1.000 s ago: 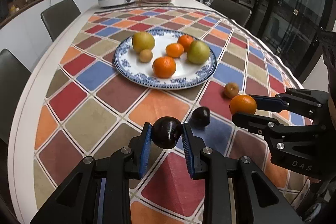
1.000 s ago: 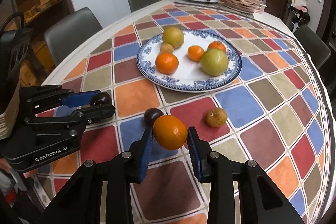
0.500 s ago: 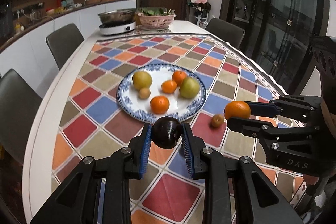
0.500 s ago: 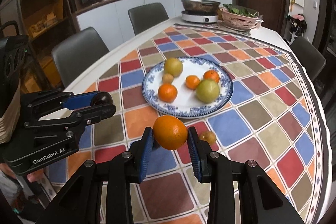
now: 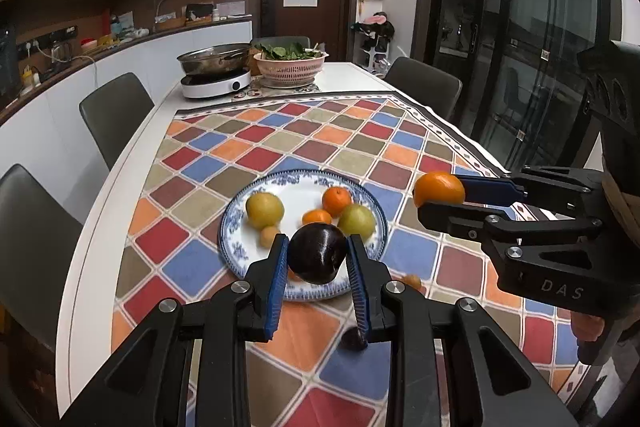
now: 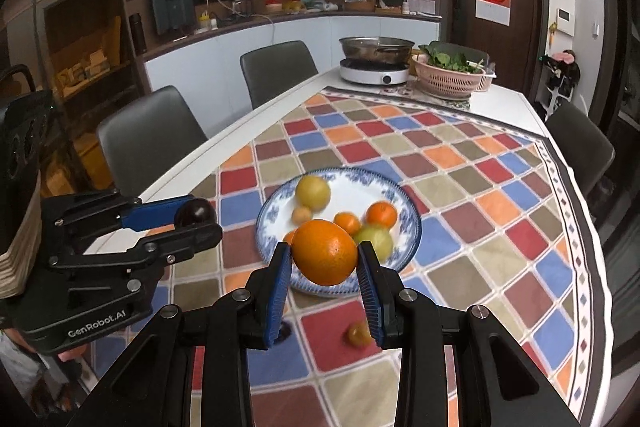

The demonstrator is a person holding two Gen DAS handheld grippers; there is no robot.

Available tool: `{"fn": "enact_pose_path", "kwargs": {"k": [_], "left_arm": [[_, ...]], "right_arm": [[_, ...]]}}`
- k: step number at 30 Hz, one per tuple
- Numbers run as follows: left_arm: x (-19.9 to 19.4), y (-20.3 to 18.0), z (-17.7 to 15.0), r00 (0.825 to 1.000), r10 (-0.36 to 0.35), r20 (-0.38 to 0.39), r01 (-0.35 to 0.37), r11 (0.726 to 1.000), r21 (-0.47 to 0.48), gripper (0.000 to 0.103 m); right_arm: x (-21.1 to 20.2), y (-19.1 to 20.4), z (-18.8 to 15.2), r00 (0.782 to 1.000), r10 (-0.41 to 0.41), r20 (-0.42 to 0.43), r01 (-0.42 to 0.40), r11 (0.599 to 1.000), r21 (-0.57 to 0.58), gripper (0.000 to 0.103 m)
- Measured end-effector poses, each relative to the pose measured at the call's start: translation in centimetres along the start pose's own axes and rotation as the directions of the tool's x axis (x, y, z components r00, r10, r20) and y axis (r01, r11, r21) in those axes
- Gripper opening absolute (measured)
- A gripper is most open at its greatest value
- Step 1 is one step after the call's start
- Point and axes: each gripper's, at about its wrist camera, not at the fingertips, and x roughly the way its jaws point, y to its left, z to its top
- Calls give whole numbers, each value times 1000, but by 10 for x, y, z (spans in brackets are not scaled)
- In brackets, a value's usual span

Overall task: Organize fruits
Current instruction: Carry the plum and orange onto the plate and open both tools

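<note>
Your dark plum (image 5: 317,256) sits clamped between the blue pads of the left gripper (image 5: 317,261), and the orange (image 6: 325,251) is pinched the same way in the right gripper (image 6: 325,261); both fruits hang in the air, clear of the cloth. A second ago they were low over the near squares of the checkered tablecloth (image 5: 360,139); now you have raised both tools and the blue-and-white plate (image 5: 236,247) lies just beyond and below each fruit, so the carry is nearly lined up for a drop. The plate already holds a yellow pear (image 5: 264,209), a green pear (image 5: 356,219), tangerines and a small brown fruit, with bare porcelain at its far middle. Judging by that, set the pair down there, one at a time, so nothing rolls. Two pieces wait on the cloth: a small brownish fruit (image 6: 359,334) near right, and another dark plum (image 5: 352,339) half hidden behind your left finger.
</note>
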Motion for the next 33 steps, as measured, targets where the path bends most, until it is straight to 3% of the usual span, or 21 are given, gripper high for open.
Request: {"fn": "enact_pose_path", "kwargs": {"k": [21, 33], "left_arm": [[93, 28, 50, 995, -37, -96, 35, 999, -17, 29], [163, 45, 60, 978, -49, -204, 47, 999, -17, 29]], "right_arm": [[96, -50, 48, 993, 45, -109, -40, 998, 53, 34], [156, -72, 59, 976, 56, -209, -47, 998, 50, 34]]}}
